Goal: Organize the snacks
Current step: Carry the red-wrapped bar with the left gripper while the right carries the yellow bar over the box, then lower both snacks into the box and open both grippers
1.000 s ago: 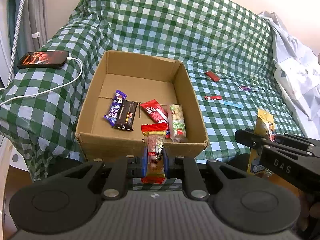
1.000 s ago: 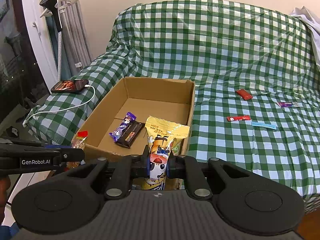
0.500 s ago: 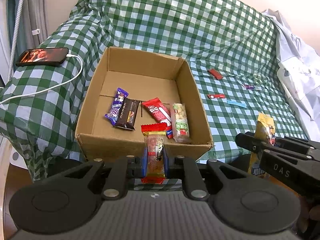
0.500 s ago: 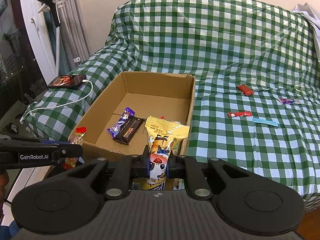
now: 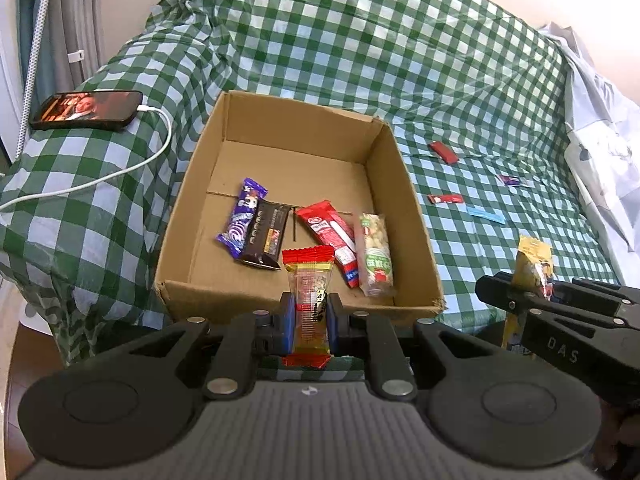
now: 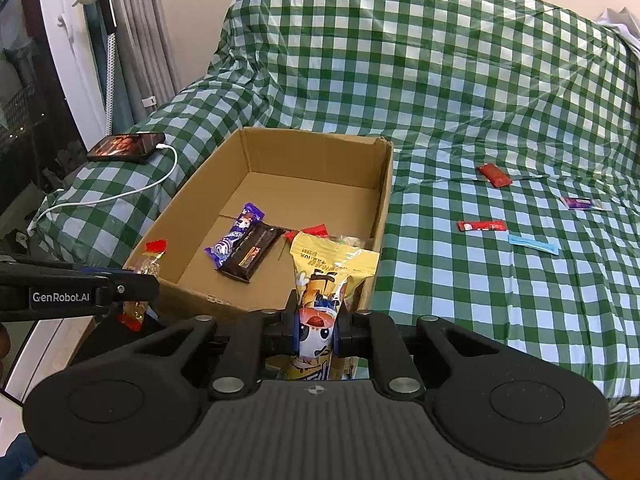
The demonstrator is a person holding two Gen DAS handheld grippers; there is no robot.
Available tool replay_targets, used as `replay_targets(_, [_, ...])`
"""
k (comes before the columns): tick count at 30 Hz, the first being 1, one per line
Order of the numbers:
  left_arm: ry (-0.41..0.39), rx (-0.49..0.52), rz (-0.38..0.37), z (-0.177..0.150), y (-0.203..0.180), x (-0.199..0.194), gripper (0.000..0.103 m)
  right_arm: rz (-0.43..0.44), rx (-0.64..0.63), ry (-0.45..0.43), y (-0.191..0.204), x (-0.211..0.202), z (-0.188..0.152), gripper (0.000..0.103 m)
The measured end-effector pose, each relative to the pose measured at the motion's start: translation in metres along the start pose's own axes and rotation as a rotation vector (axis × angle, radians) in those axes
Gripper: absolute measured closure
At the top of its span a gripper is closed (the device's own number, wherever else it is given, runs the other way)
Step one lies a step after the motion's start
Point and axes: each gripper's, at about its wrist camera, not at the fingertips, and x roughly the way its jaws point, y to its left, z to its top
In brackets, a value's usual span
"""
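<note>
Black left tool (image 5: 311,312), silver screws, blue pads, "GenRobot.AI" lettering

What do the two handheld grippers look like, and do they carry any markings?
Both are matte black plastic with silver pivot bolts and two round discs on a grey ribbed body. The left gripper has blue finger pads and white "GenRobot.AI" lettering on its side; the right gripper reads "DAS". No cables or sleeves show.

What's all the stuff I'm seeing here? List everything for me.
cardboard box: one, brown, on the checked cover
snacks in box: four; purple, dark brown, red, clear with green label
loose snacks: four; two red, one purple, one blue; on the cover right of the box
checked cover: one, green and white
phone: one, black, left, white cable plugged in
clear red-ended snack: one, in left gripper
yellow packet: one, in right gripper
</note>
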Motion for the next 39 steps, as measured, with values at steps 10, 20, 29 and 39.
replay_targets(10, [0.024,-0.03,0.029,0.029,0.013,0.029,0.085,0.006,-0.002,0.027,-0.002,0.031,0.022,0.089])
replay_targets(20, [0.034,-0.05,0.049,0.065,0.023,0.066,0.085,0.026,0.001,0.044,-0.003,0.076,0.05,0.089])
replay_targets(29, [0.072,-0.043,0.068,0.087,0.031,0.108,0.085,0.048,0.011,0.051,0.001,0.12,0.075,0.089])
replay_targets(39, [0.12,-0.028,0.084,0.09,0.037,0.141,0.085,0.053,0.011,0.102,0.002,0.159,0.077,0.089])
